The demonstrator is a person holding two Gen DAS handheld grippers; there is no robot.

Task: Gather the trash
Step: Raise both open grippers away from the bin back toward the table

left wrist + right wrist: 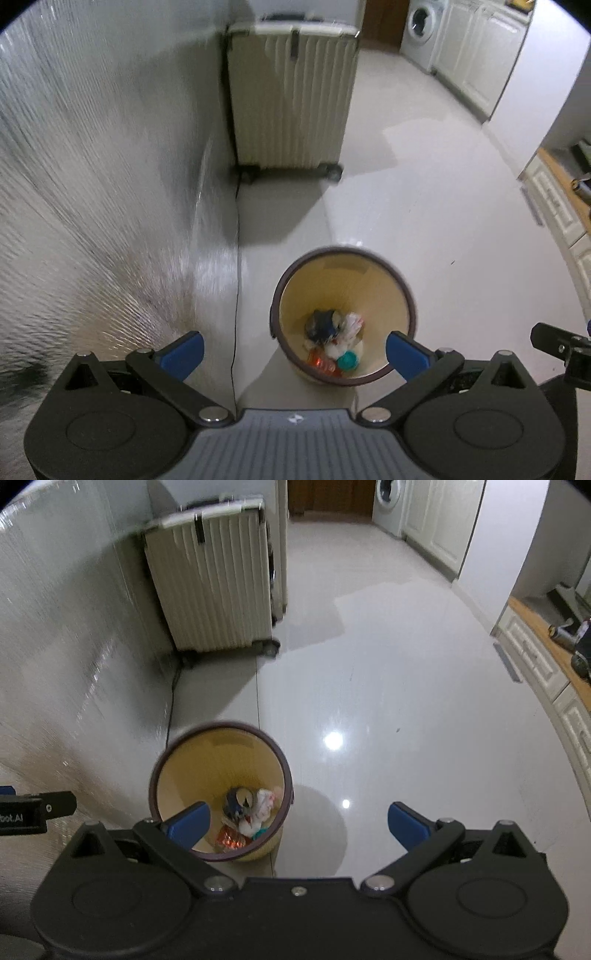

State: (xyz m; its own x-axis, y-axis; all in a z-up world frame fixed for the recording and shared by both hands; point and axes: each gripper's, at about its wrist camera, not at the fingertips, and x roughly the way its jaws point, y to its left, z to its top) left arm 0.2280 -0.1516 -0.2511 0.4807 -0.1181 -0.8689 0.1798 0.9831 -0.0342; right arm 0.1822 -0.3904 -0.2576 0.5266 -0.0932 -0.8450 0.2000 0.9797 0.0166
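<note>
Suitcase (291, 96) against wall, bin (343, 317) nearer, cabinets (476, 51) right

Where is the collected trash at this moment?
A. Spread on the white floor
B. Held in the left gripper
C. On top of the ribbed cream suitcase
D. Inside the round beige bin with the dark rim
D: the crumpled trash lies at the bottom of the round beige bin with the dark rim, while the left gripper and right gripper are open and empty.

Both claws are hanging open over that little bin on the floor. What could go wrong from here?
The bin is small and looks light, so a bump from the left gripper or right gripper might tip it and spill the trash. A thin cable runs along the wall beside it and could snag.
</note>
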